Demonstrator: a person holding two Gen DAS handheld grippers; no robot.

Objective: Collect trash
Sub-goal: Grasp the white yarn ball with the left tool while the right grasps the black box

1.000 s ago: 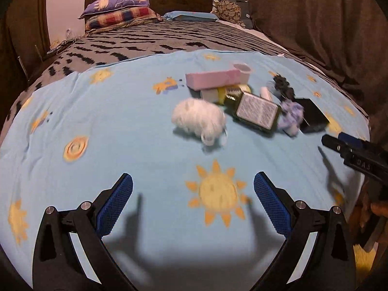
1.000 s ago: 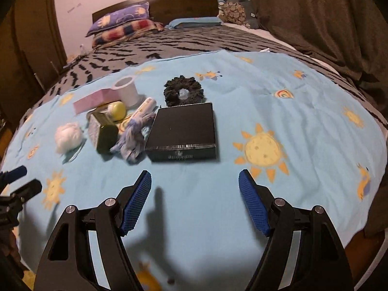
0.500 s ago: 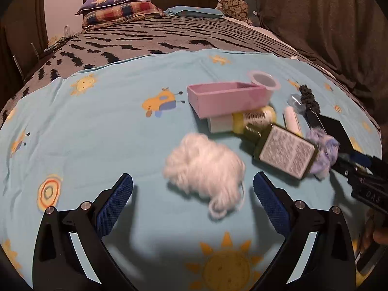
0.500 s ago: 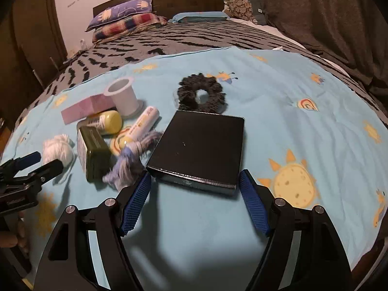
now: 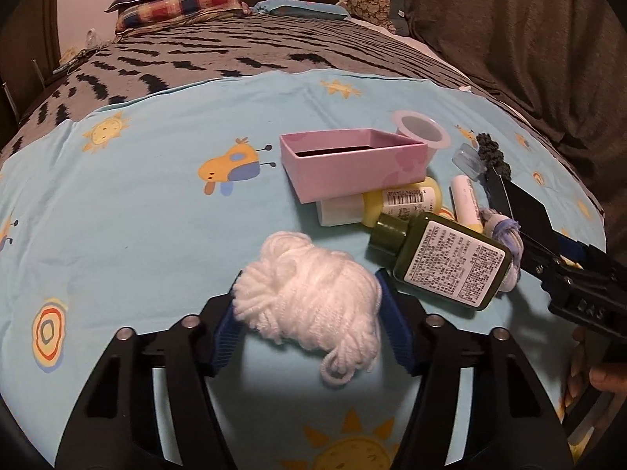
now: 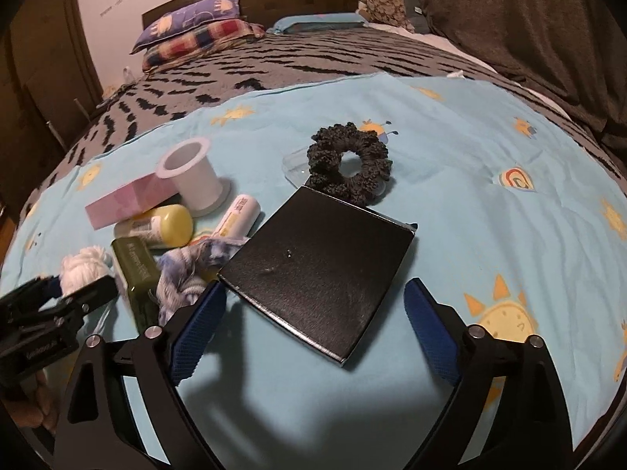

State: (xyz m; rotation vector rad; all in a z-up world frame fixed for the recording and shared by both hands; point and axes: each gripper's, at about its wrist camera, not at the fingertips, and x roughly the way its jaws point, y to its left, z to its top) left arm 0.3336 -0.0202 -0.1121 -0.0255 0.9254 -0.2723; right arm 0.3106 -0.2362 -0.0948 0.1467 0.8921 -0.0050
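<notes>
A white bundle of yarn (image 5: 313,297) lies on the light blue sheet (image 5: 137,203). My left gripper (image 5: 309,313) has closed in on it, a blue pad touching each side. The yarn also shows in the right wrist view (image 6: 84,266), with the left gripper (image 6: 74,291) around it. My right gripper (image 6: 313,325) is open, its fingers on either side of the near corner of a flat black box (image 6: 319,270) without touching it. A blue-white rag (image 6: 188,270) lies left of the box.
A pink open box (image 5: 352,160), white cup (image 5: 421,133), yellow bottle (image 5: 407,199), green bottle (image 5: 450,262), white tube (image 5: 464,203) and dark scrunchie (image 6: 348,160) are clustered on the sheet. Pillows (image 6: 196,27) lie at the bed's head. A dark curtain (image 5: 529,39) hangs at the right.
My left gripper moved forward onto the yarn and closed from wide open onto it. My right gripper moved forward, so the black box corner now sits between its fingers.
</notes>
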